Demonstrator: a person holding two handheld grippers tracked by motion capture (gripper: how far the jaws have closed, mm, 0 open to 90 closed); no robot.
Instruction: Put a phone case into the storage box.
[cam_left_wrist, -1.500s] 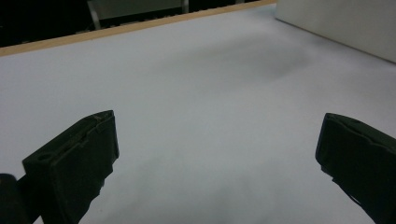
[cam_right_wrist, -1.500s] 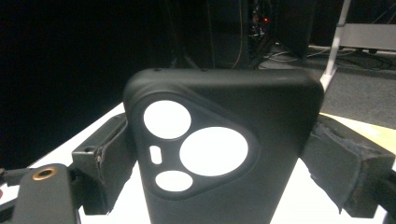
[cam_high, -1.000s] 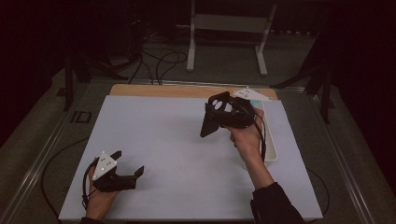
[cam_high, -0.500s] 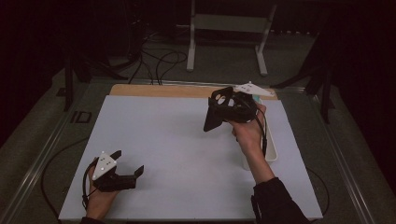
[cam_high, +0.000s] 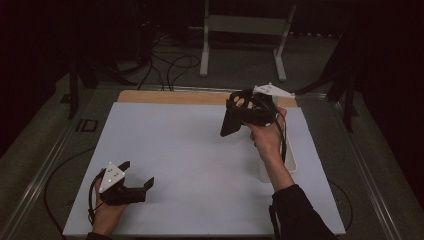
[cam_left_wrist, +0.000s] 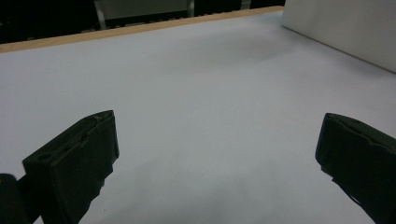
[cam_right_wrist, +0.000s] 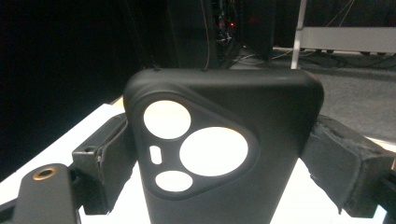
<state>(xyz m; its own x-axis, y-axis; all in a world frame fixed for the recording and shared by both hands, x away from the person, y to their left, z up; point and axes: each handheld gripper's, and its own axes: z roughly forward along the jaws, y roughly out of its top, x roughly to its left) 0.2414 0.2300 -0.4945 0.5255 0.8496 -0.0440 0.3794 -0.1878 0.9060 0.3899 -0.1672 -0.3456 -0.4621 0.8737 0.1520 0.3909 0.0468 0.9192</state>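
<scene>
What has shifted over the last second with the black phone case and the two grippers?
The right gripper, shut on the black rubbery phone case with camera cut-outs, has drifted slightly toward the table's far edge and to the right, staying raised. Nothing was picked up or released. The left gripper remains open, low over the near-left part of the white table sheet, unmoved.

Left gripper (cam_high: 131, 182) rests at the table's (cam_high: 190, 150) near left; right gripper (cam_high: 239, 117), raised far right, clamps a phone case (cam_right_wrist: 224, 144).
</scene>
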